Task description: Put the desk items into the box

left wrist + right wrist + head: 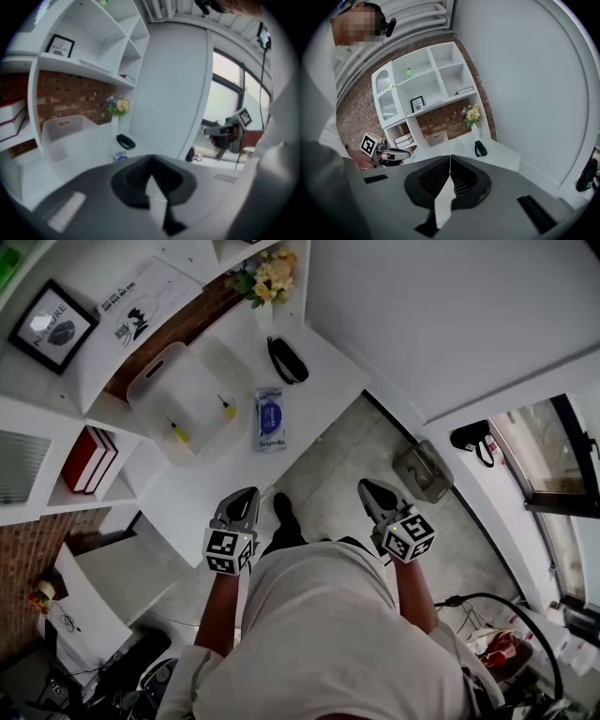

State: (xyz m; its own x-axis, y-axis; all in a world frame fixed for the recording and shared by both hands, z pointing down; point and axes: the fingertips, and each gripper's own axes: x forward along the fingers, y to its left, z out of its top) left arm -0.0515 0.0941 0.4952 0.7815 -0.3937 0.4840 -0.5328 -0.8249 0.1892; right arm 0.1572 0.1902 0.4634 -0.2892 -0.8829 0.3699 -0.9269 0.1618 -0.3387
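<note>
A translucent white box (150, 381) stands on the white desk (309, 390) with two yellow-tipped pens (226, 407) inside. Beside it lie a blue-and-white packet (270, 418) and, further back, a black case (287, 359). Both grippers are held back off the desk's near edge, above the floor. My left gripper (249, 493) is shut and empty, pointing toward the box (70, 136) and the case (125, 141). My right gripper (366, 486) is shut and empty too. The right gripper view shows the desk, the box (436, 138) and the case (479, 148) from a distance.
A vase of flowers (265, 277) stands at the desk's back corner. White shelves hold red books (89, 460) and a framed picture (53, 326). A grey bin (424, 470) sits on the floor by the wall, and cables (506, 615) lie at the right.
</note>
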